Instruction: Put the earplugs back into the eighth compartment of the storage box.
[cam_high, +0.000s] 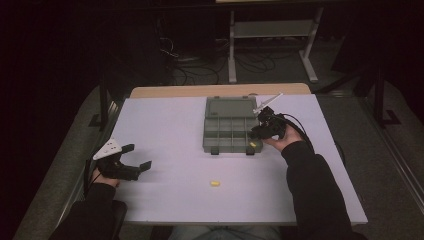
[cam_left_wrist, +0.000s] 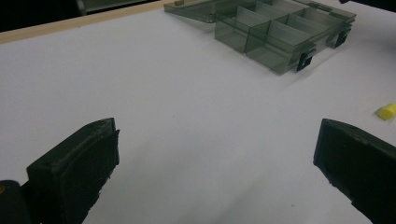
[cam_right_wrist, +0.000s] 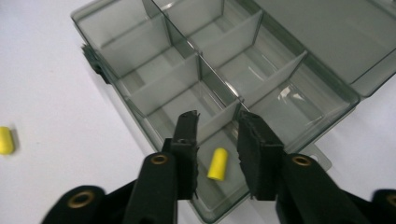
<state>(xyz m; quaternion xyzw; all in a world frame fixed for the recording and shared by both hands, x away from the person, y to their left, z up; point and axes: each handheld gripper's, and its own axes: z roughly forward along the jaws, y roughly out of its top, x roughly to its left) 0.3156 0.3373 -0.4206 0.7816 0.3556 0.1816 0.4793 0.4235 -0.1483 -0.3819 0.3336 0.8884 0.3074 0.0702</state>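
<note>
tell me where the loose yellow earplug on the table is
In the high view the loose yellow earplug lies on the white table, toward the near edge, in front of the grey compartment box.

A laboratory or recording workspace, dimly lit. A plain white table with a bare wooden edge strip stands on a grey floor. At twelve o'clock beyond the table, loose black cables lie tangled on the floor beside the grey metal frame of a stand. Dark upright supports flank the table at ten and two o'clock.
</note>
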